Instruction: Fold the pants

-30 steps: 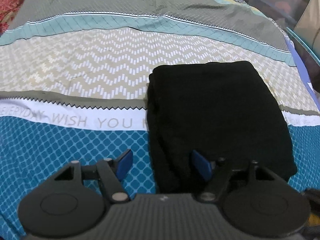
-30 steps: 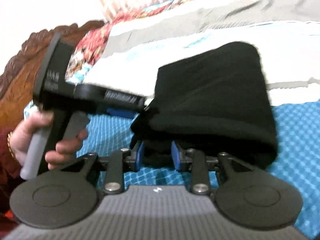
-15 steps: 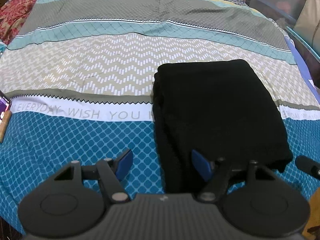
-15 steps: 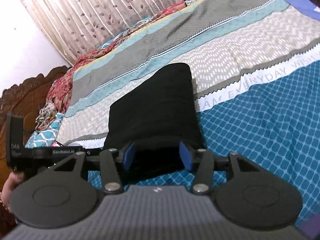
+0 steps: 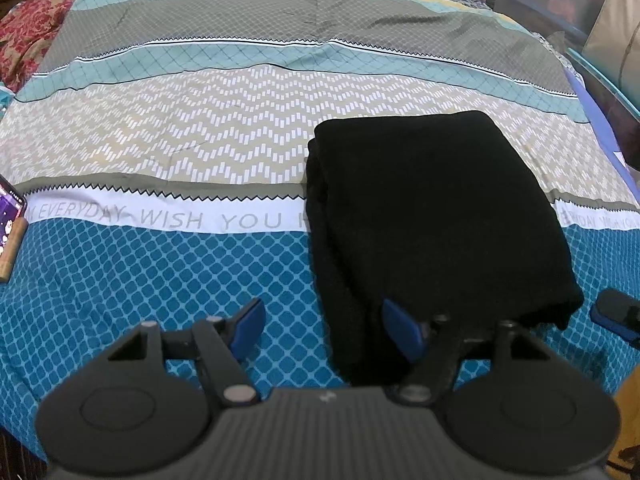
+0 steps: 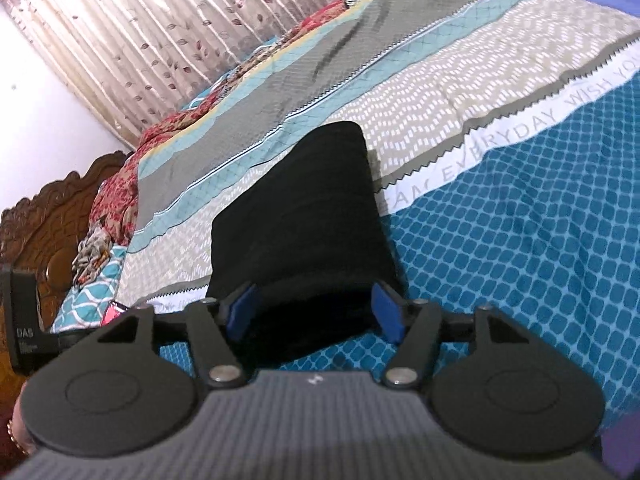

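Black pants (image 5: 432,216) folded thick on bedspread (image 5: 200,128); left gripper (image 5: 324,330), right gripper (image 6: 316,314) spread, empty.

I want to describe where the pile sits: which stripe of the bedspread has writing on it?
The white band, reading "EVERYDAY WISH YOU". It runs between the beige zigzag stripe and the blue diamond stripe; the folded black pants lie across it.

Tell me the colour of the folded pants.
Black pants, clearest in the left wrist view.

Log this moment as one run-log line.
pants: folded, on bed | left gripper: open, empty | right gripper: jaws just opening, off pants
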Available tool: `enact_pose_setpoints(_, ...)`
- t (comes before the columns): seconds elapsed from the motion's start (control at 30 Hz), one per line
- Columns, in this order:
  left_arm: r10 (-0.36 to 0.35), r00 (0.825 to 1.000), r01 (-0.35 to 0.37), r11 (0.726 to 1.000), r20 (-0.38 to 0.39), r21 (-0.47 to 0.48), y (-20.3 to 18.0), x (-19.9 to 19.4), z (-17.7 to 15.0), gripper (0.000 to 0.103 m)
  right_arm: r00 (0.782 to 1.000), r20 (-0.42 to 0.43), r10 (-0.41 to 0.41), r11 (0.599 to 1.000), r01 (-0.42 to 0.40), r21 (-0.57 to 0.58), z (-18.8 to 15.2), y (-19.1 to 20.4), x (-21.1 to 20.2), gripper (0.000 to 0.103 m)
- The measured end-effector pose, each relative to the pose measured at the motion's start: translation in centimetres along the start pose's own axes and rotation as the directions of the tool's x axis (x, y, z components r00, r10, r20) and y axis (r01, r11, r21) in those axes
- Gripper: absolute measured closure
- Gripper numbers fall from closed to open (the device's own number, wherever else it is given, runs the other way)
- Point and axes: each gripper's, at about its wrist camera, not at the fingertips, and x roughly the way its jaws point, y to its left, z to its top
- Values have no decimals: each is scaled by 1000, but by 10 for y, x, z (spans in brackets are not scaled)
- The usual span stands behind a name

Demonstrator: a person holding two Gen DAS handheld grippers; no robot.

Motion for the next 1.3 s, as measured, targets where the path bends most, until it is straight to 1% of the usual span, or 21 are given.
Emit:
enact_pose_setpoints(0.17, -10, 1000, 10, 1000, -5, -8, 4, -1, -4, 36, 999, -25, -20, 1000, 20, 10, 0, -3, 3, 32)
enact_pose_setpoints(0.3, -26, 1000, 26, 999, -6, -19, 9, -3, -6, 35, 997, -44, -66, 998, 66, 4, -2, -4, 5, 32)
enact_pose_setpoints(0.37, -20, 1000, 20, 1000, -8, -21, 11, -4, -8, 35, 994, -53, -92, 996, 93, 3, -5, -6, 6, 32)
enact_pose_setpoints(0.47, -24, 999, 23, 999, -30, -37, 16, -3, -13, 35, 991, -84, -103, 994, 105, 18, -10, -9, 9, 32)
enact_pose_setpoints(0.57, -9, 998, 7, 999, -54, -49, 22, 4, -20, 35, 986, -121, -110, 993, 115, 32, -16, -11, 13, 32)
enact_pose_setpoints(0.67, 2, 996, -8, 997, -85, -70, 30, 11, -27, 35, 980, -164, -115, 988, 130, 82, -20, -17, 19, 31)
enact_pose_setpoints(0.8, 30, 994, -38, 996, -109, -75, 36, 19, -36, 35, 981, -163, -109, 985, 129, 118, -22, -20, 18, 27)
enact_pose_setpoints(0.9, 38, 993, -46, 997, -113, -65, 37, 22, -40, 35, 981, -159, -111, 983, 132, 130, -22, -20, 17, 26)
enact_pose_setpoints(0.97, 37, 993, -44, 998, -111, -55, 35, 23, -41, 30, 982, -156, -110, 982, 131, 137, -23, -19, 16, 24)
enact_pose_setpoints(1.0, 34, 993, -40, 998, -110, -51, 34, 23, -42, 25, 982, -154, -108, 982, 130, 139, -24, -18, 16, 23)
enact_pose_setpoints(1.07, 37, 993, -42, 998, -110, -38, 32, 24, -43, 22, 983, -156, -101, 982, 124, 142, -24, -16, 17, 20)
enact_pose_setpoints(1.13, 38, 993, -41, 999, -109, -23, 30, 26, -44, 17, 983, -161, -84, 984, 107, 140, -24, -16, 18, 14)
enact_pose_setpoints(1.17, 36, 993, -39, 999, -110, -19, 29, 27, -45, 16, 984, -161, -75, 985, 98, 141, -25, -16, 18, 13)
enact_pose_setpoints(1.23, 32, 993, -34, 999, -112, -19, 30, 28, -45, 9, 986, -156, -64, 986, 87, 143, -25, -17, 18, 10)
enact_pose_setpoints(1.3, 29, 993, -31, 999, -114, -18, 32, 30, -45, 7, 987, -154, -52, 987, 75, 145, -26, -18, 19, 8)
